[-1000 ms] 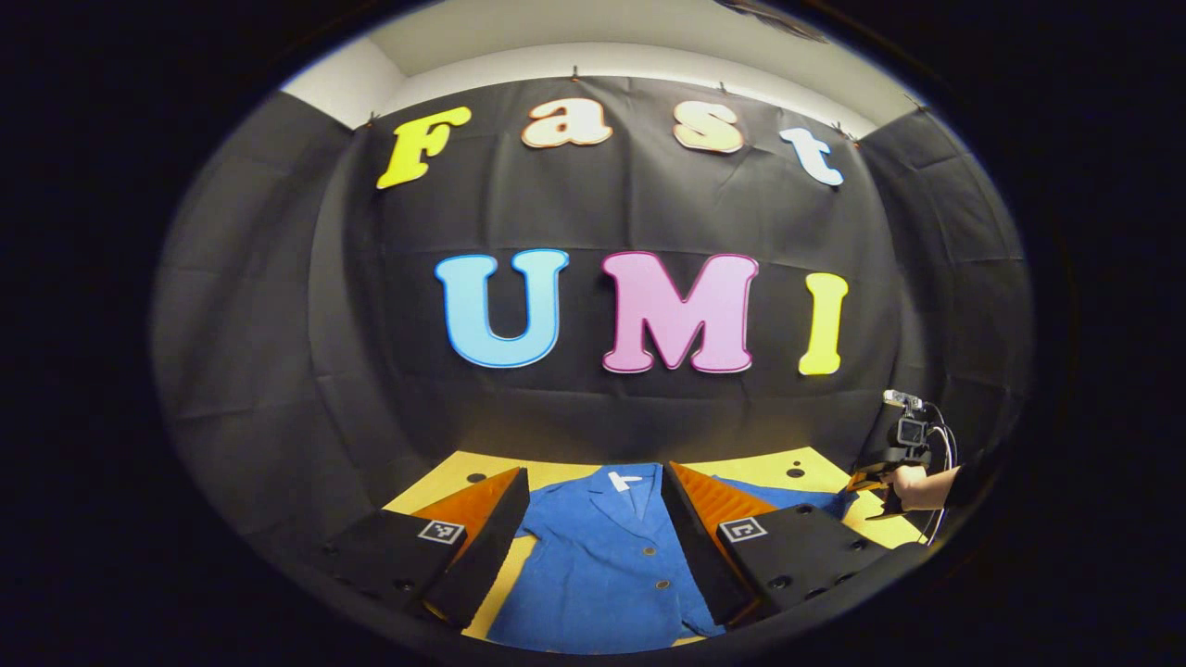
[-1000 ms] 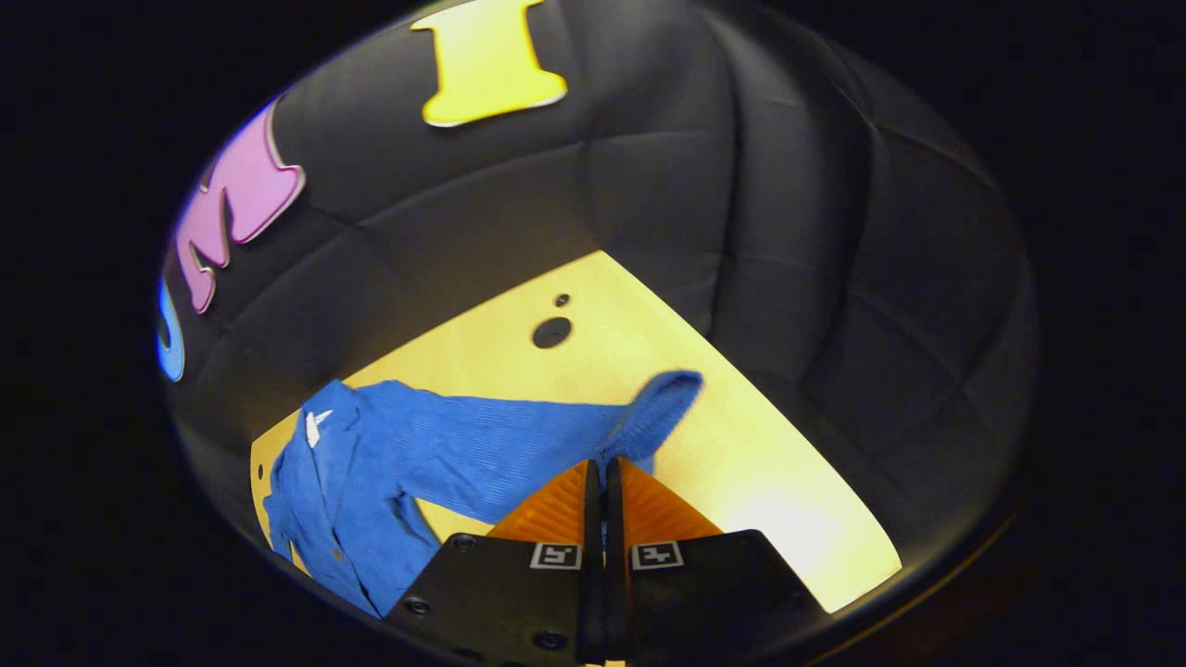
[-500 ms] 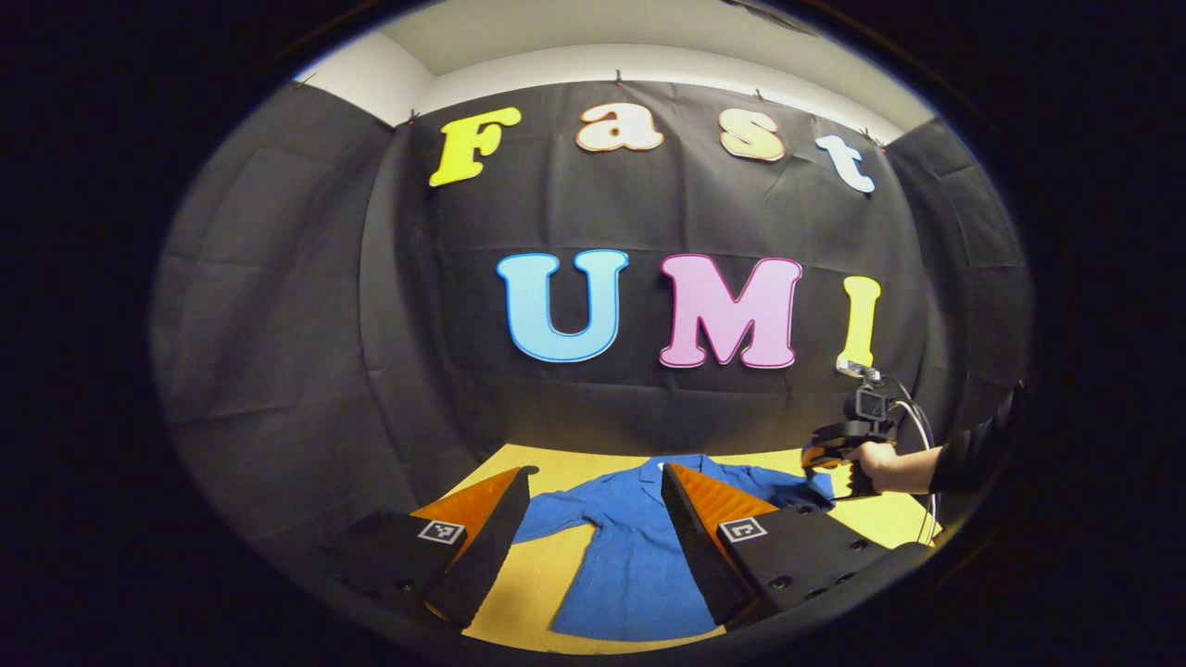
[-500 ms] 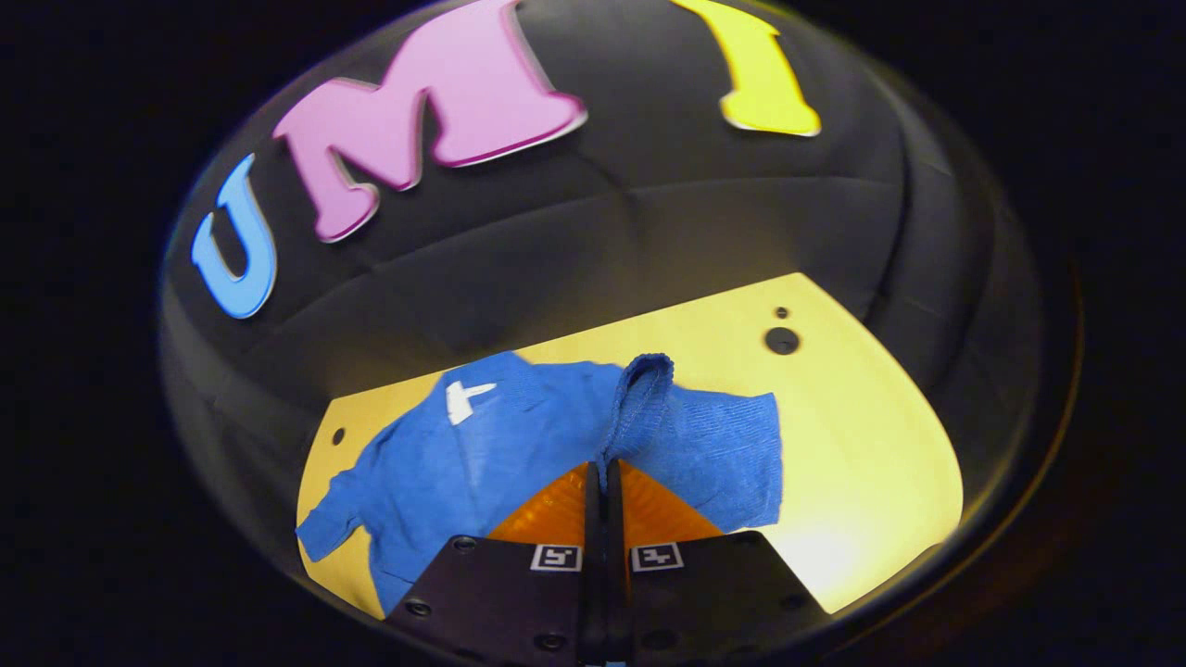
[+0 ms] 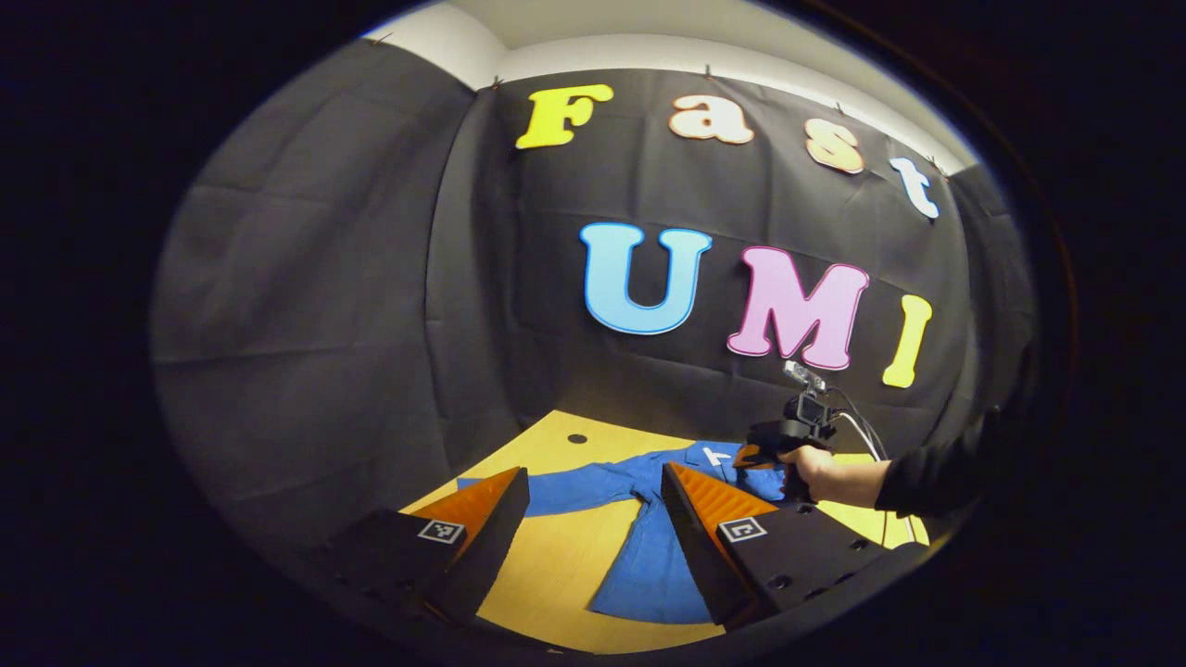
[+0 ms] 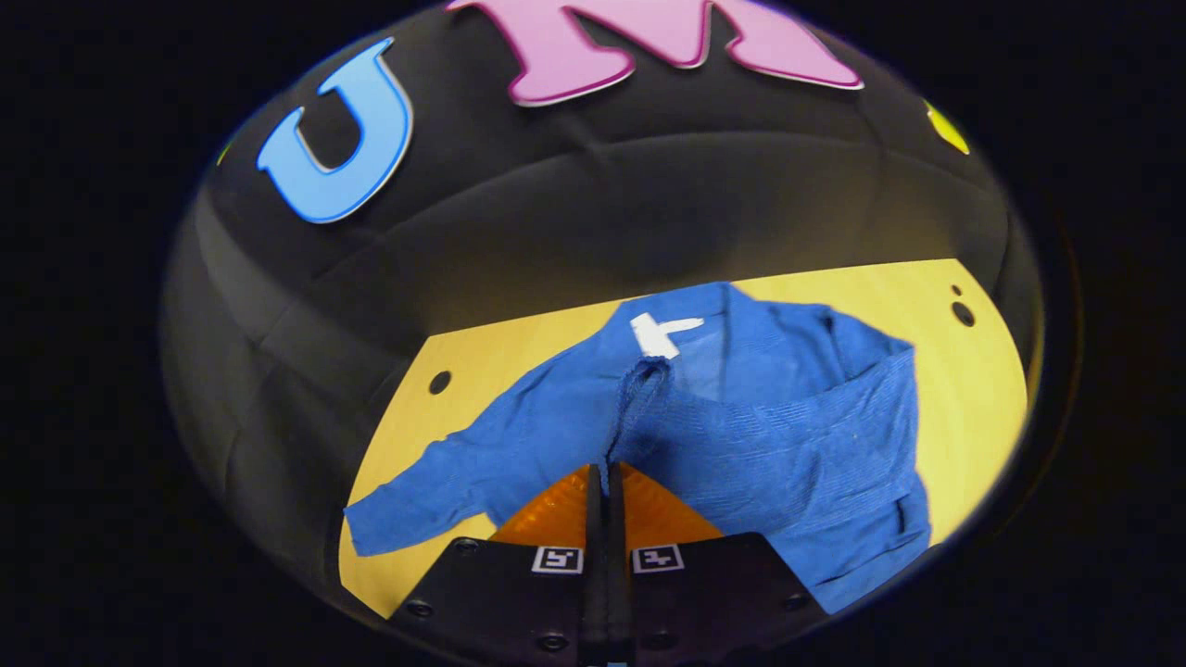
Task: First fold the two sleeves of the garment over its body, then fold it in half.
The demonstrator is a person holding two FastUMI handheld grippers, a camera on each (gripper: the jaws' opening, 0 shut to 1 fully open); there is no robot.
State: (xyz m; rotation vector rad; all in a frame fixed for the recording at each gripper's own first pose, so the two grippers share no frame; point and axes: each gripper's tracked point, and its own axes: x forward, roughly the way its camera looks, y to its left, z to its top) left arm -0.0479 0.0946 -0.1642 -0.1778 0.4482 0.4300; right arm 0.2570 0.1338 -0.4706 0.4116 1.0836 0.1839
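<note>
In the right gripper view, the right gripper (image 6: 599, 477) is nearest: its two fingers are pressed together and clench the cuff of the right sleeve (image 6: 639, 394) of the blue knitted cardigan (image 6: 741, 435). The cuff rises a little from between the fingertips, and the sleeve behind it lies folded across the body of the cardigan. Farther off, the white neck label (image 6: 660, 333) shows at the collar, close to the far edge of the yellow wooden desk (image 6: 463, 389). The other sleeve (image 6: 435, 491) lies flat and stretched toward the left edge of the desk. A round dark hole (image 6: 440, 382) is in the desk near the far left corner, and another hole (image 6: 964, 313) is near the far right corner.

In the left gripper view, the left gripper (image 5: 593, 505) hangs above the near edge of the desk with its fingers spread wide apart, touching nothing. Beyond them the cardigan lies on the desk. Farther away a hand (image 5: 815, 471) in a dark sleeve (image 5: 936, 477) holds the right gripper above the collar.
</note>
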